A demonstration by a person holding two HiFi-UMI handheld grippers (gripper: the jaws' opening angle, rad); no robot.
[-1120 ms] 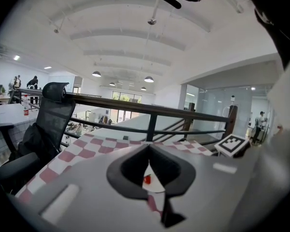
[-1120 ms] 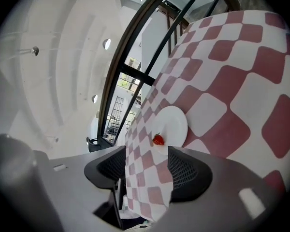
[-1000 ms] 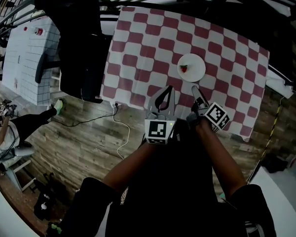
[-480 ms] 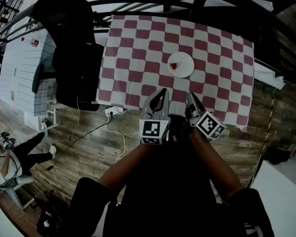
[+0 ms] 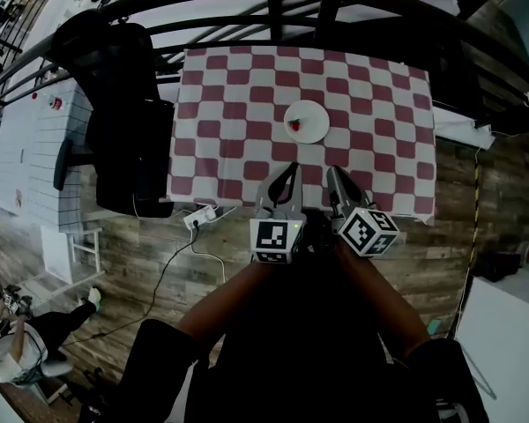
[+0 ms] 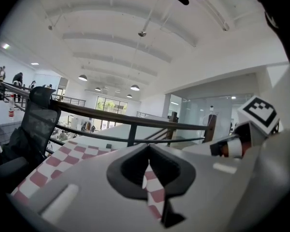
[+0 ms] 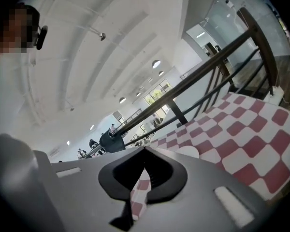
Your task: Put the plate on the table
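We see the table point(image 5: 220, 104), draped in a checked cloth. Over its near edge hang our left gripper point(image 5: 291, 170) and right gripper point(image 5: 332, 174), each with jaws pressed together on nothing. The plate point(image 5: 310, 120) rests near the table's middle, well clear of every edge. Our worry is a gripper catching the cloth and dragging the plate along. It lies flat, face up; being round, it has no long axis. A small red piece point(image 5: 294, 125) sits by its left rim.
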